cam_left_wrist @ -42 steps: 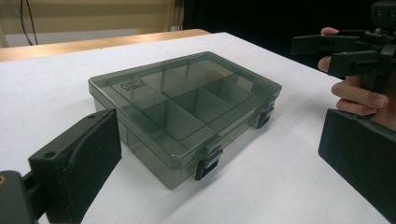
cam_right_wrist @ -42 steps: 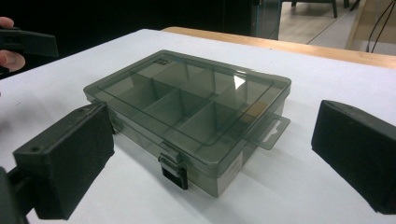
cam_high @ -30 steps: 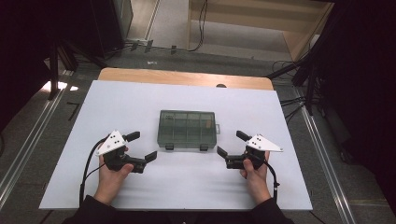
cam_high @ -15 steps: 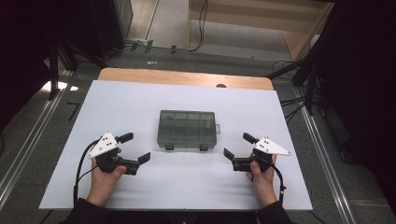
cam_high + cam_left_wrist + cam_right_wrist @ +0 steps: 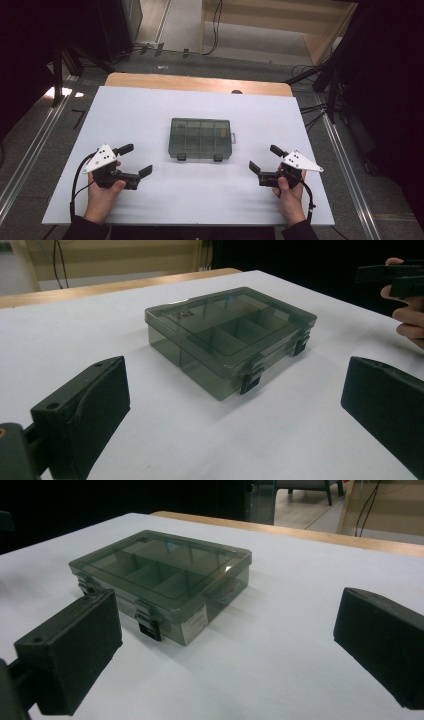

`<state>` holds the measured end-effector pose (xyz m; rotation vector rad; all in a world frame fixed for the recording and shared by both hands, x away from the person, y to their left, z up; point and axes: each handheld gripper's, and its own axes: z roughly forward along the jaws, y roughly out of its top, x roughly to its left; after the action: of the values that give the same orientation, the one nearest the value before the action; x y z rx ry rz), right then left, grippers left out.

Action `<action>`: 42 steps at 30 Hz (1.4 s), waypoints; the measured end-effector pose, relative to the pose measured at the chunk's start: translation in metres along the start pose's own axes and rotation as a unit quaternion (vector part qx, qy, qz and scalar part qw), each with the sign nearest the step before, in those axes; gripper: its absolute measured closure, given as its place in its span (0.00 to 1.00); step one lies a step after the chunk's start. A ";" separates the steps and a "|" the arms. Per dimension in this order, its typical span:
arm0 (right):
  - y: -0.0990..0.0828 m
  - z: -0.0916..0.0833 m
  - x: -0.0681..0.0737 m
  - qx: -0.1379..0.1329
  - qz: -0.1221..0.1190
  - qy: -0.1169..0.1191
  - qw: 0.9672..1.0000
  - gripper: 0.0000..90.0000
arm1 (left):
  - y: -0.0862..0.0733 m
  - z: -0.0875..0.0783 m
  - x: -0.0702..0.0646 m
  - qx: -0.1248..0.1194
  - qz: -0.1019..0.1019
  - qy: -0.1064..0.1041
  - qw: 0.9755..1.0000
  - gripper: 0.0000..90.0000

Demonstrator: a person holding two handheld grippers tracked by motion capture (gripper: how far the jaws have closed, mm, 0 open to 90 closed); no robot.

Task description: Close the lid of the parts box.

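Compartment box (image 5: 200,138), smoky translucent plastic, lies flat near the middle of the white table top (image 5: 150,107), lid down. Two dark latches (image 5: 181,157) sit on its near long edge, both facing the person; a small tab juts from its right short side. Inside, dividers show through the lid (contents, if any, too dim to tell).

Open room: bare white surface rings the box on all four sides. Widest margins are to the left and right; the strip between the latched edge and the near table edge is broad and unobstructed. Behind the box, white surface runs back to a wooden strip (image 5: 200,82) along the far edge.

Left gripper (image 5: 137,161) hovers or rests low over the table, well apart from the box, down-left of its near left corner. Jaws spread wide, nothing between them. In the left gripper view the box (image 5: 230,337) sits ahead, between the two black jaws, with clear table before it.

Right gripper (image 5: 264,159) mirrors this, down-right of the near right corner, also well apart. Jaws spread wide, empty. The right gripper view shows the box (image 5: 160,575) ahead and left of centre, with its latches (image 5: 149,627) turned toward the camera.

Each gripper is held in a hand (image 5: 102,197) rising from the near table edge. Both point inward toward the box.
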<state>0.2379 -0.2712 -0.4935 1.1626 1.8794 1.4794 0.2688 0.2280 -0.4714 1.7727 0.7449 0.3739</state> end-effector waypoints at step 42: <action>-0.032 -0.078 -0.054 -0.009 0.030 -0.076 0.997 0.00 | -0.029 -0.070 0.034 -0.002 -0.018 0.061 0.998 0.00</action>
<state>0.1942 -0.3604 -0.5066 1.2953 1.7410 1.3940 0.2441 0.3074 -0.4796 1.7410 0.8608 0.4623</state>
